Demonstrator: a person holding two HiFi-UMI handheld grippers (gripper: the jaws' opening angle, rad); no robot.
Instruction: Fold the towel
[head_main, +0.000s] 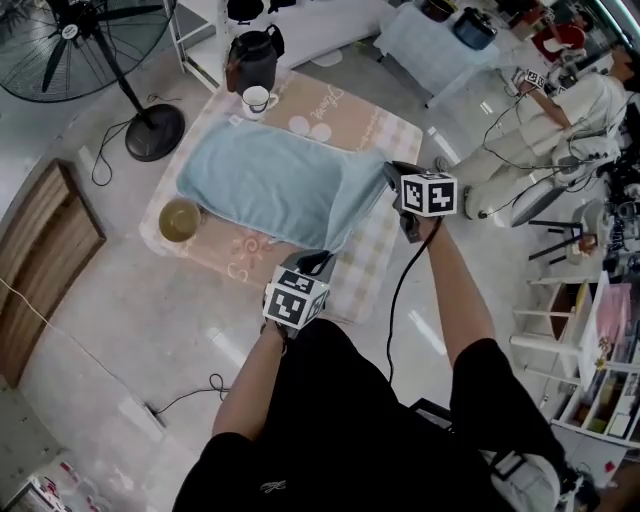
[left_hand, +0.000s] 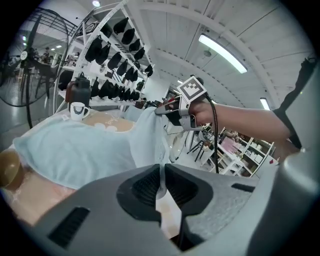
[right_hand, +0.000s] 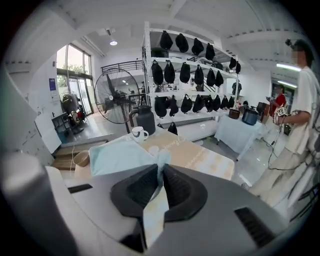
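Note:
A light blue towel (head_main: 270, 180) lies on a pink mat (head_main: 360, 125) on the floor, its near edge lifted. My left gripper (head_main: 318, 262) is shut on one near corner of the towel (left_hand: 161, 175). My right gripper (head_main: 390, 172) is shut on the other near corner, and the cloth (right_hand: 161, 172) shows pinched between its jaws. In the left gripper view the towel (left_hand: 75, 150) stretches from my jaws up to the right gripper (left_hand: 162, 111). The raised edge hangs between the two grippers above the mat.
A white mug (head_main: 257, 98) and a dark kettle (head_main: 254, 60) stand at the mat's far edge. A brown bowl (head_main: 179, 220) sits at the mat's left by the towel. A standing fan (head_main: 100, 40) is at far left. A person (head_main: 560, 130) stands at right.

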